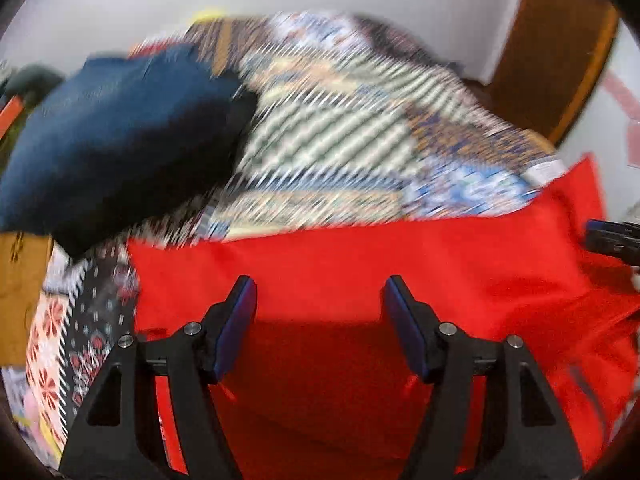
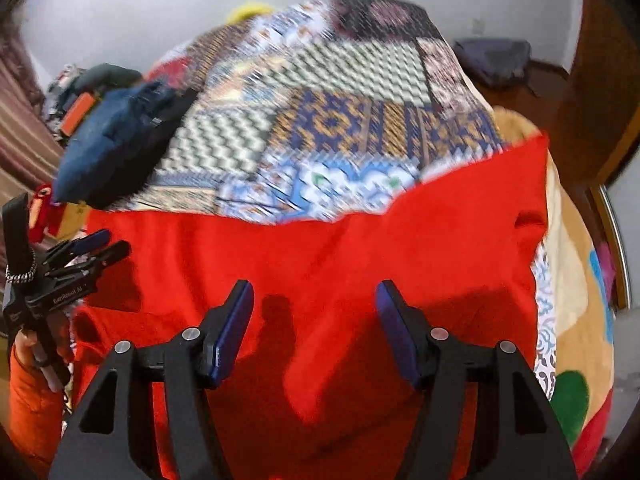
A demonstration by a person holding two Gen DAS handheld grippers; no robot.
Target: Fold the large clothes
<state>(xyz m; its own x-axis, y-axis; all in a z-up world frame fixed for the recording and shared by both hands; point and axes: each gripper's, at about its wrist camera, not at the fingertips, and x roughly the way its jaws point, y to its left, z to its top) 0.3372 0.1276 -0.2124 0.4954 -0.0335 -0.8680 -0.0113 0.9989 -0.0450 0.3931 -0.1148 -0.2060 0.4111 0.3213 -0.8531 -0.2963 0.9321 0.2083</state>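
A large red garment (image 1: 360,264) lies spread over the near side of a bed, with its far edge straight across the patchwork bedspread (image 1: 340,132). My left gripper (image 1: 320,284) hovers over the red cloth, open, with nothing between its blue pads. In the right wrist view the same red garment (image 2: 340,248) fills the lower half. My right gripper (image 2: 314,286) stands open above it, also holding nothing. The left gripper (image 2: 100,248) shows at the left edge of that view, over the cloth's left end. Both views are blurred.
A dark blue folded garment (image 1: 120,128) rests on the bedspread at the far left. A person's orange sleeve (image 2: 32,408) is at the lower left. A tan blanket (image 2: 576,280) with coloured shapes hangs on the right, and a wooden door (image 1: 560,40) stands behind.
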